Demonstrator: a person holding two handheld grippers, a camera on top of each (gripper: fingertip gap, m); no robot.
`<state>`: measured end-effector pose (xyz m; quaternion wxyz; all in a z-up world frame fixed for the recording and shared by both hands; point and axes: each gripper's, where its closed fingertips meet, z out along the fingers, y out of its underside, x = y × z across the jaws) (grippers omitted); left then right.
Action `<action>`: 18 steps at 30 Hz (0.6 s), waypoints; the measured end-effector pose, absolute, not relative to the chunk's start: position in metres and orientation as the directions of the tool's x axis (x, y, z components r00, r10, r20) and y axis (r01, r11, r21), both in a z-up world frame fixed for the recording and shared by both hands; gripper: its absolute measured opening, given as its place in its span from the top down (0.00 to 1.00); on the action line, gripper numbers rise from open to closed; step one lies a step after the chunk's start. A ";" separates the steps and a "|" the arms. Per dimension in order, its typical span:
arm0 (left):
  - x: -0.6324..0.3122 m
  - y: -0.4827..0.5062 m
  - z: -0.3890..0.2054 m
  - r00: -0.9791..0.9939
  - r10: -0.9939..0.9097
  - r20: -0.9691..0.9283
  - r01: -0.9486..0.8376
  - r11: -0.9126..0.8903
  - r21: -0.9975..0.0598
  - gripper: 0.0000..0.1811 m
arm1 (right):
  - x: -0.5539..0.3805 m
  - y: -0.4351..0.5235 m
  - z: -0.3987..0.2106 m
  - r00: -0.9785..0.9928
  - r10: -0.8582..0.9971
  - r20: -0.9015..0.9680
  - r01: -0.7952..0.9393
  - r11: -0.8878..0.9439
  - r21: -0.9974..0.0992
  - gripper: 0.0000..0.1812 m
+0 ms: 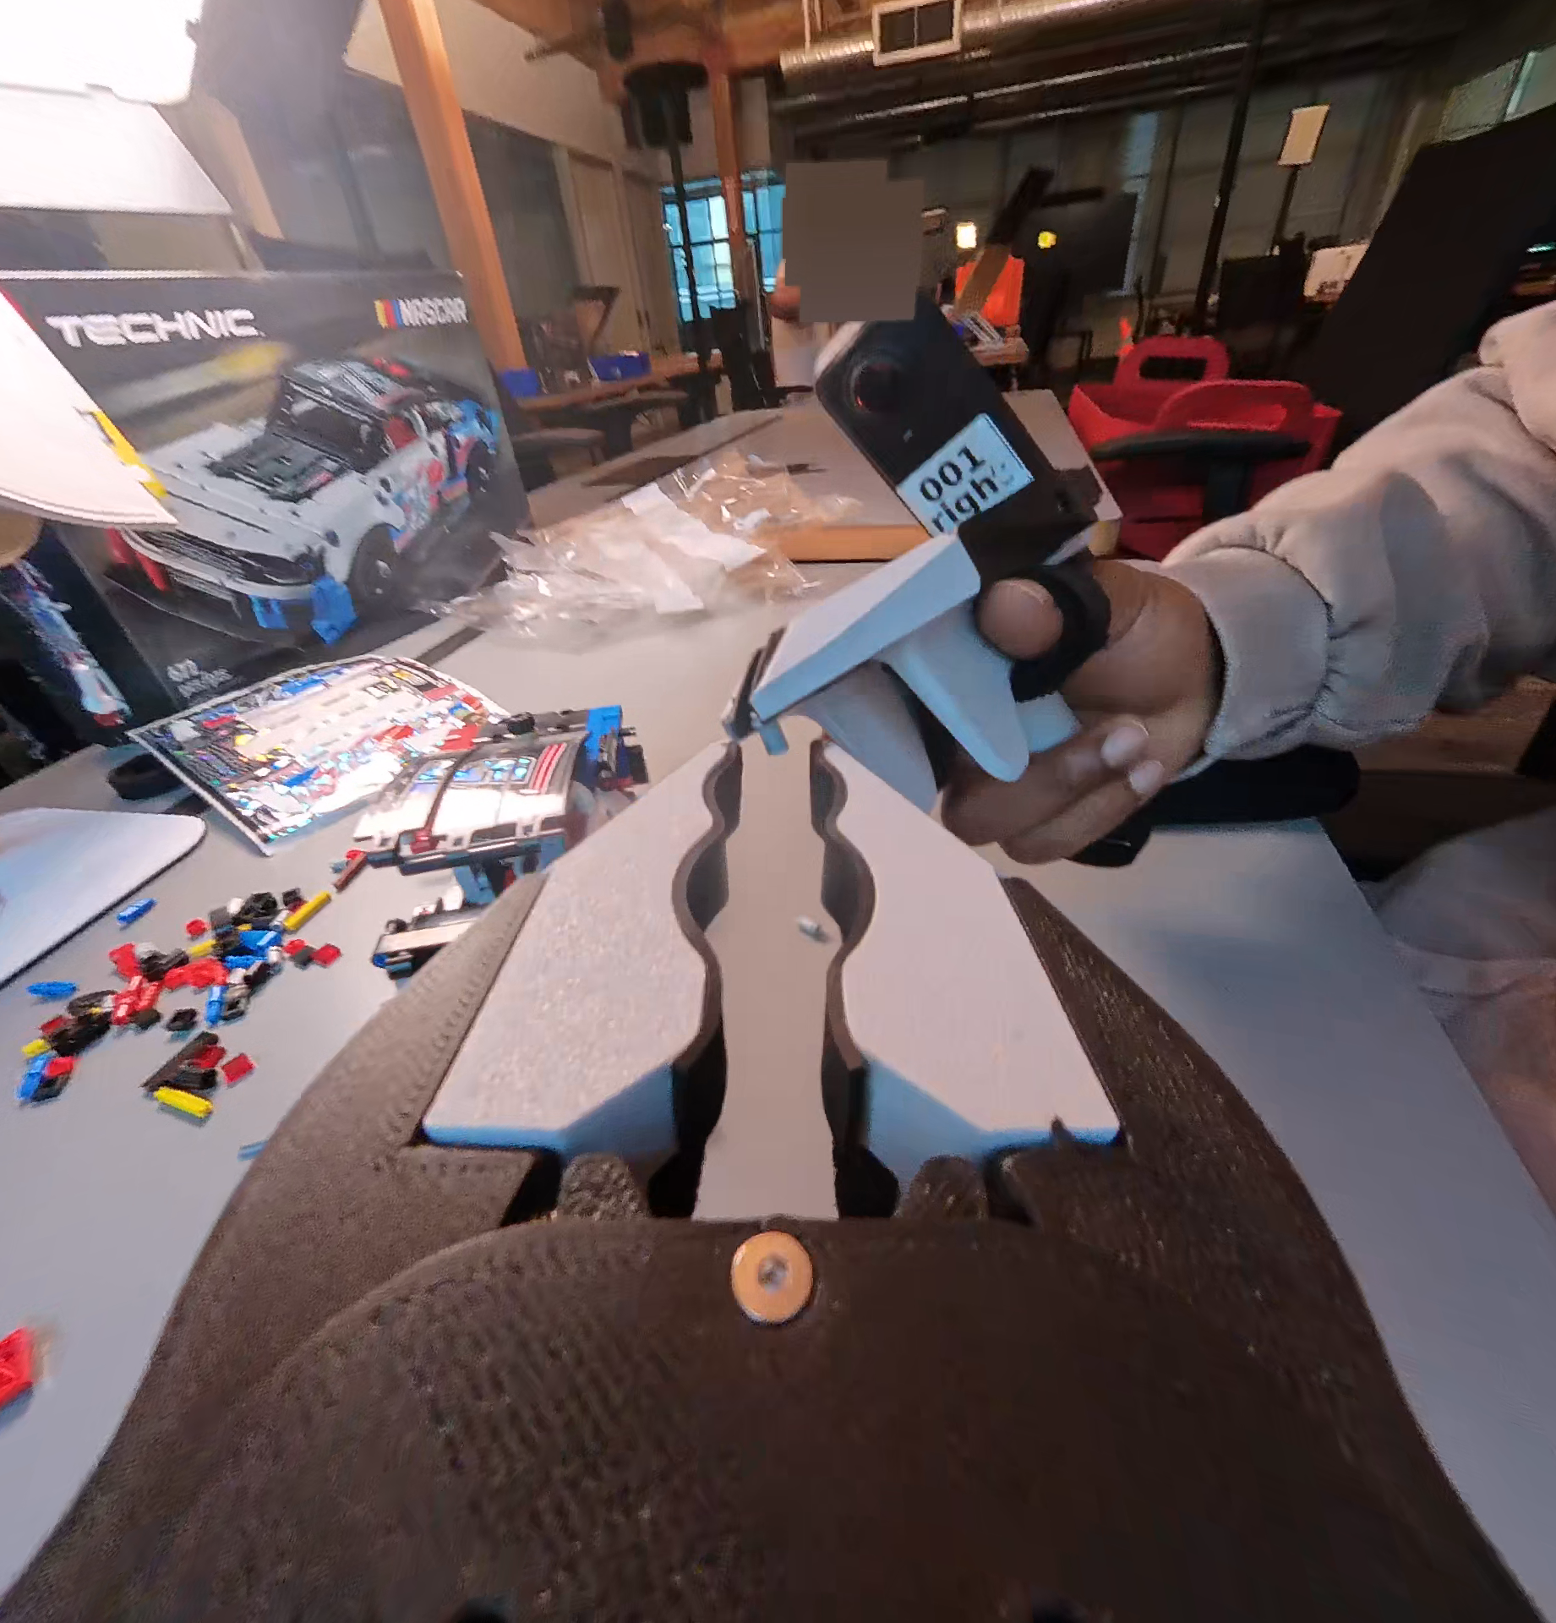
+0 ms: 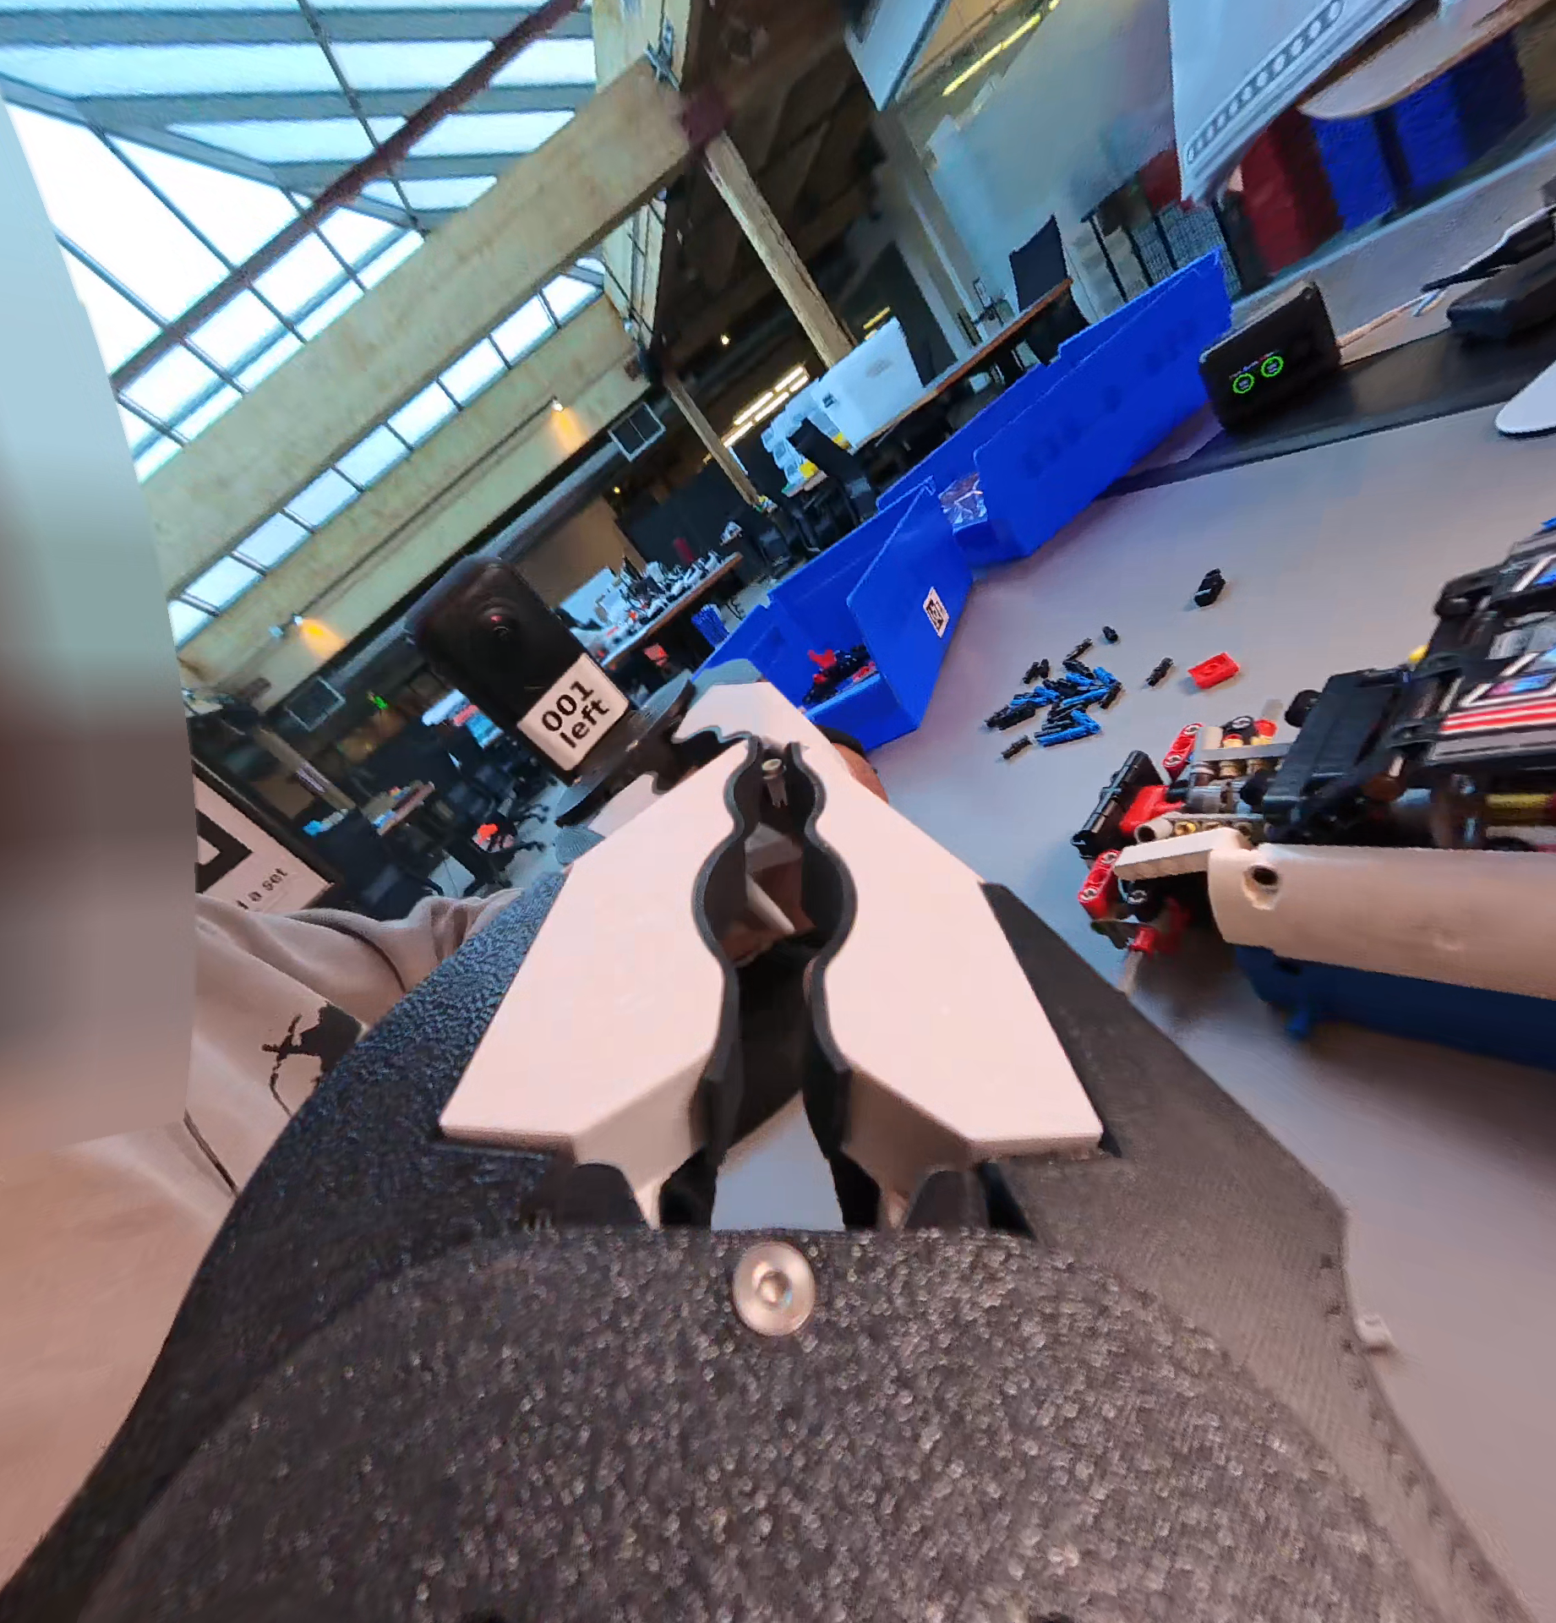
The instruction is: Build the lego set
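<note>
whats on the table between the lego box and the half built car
In the left wrist view, a shiny sticker sheet lies flat between the upright black cardboard lego box and the partly built white, blue and black lego car.

Loose bricks [image 1: 155, 992] left of car model [image 1: 493, 804], box [image 1: 256, 457] behind.

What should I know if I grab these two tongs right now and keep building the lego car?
Left tongs: open and empty, tips close to the other pair's tips.
Right tongs: shut on a small grey plastic peg, held in the air.
The half-built black, white and red lego car lies on the grey table, with loose red, black, blue and yellow lego pieces nearby.
Done: part of the car body. Left: fit the peg, then the loose pieces.
</note>
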<state>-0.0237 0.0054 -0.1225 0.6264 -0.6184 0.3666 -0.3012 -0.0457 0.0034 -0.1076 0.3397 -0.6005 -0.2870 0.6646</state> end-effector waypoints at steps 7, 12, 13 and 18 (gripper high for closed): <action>-0.032 0.011 -0.125 0.594 -0.795 -0.123 -0.110 0.071 -0.991 0.98 | -0.045 0.009 -0.116 -0.007 0.825 -0.566 -0.098 -0.563 -0.820 0.98; -0.031 0.011 -0.131 0.592 -0.793 -0.144 -0.146 0.071 -0.987 0.98 | -0.041 0.006 -0.125 0.044 0.898 -0.438 -0.014 -0.438 -0.899 0.98; -0.031 0.012 -0.131 0.600 -0.785 -0.157 -0.155 0.078 -0.985 0.96 | -0.040 0.006 -0.125 0.046 0.909 -0.415 0.001 -0.416 -0.910 0.98; -0.031 0.010 -0.130 0.602 -0.740 -0.298 -0.240 0.188 -0.952 0.94 | -0.038 0.001 -0.125 0.023 0.924 -0.381 0.067 -0.381 -0.922 0.98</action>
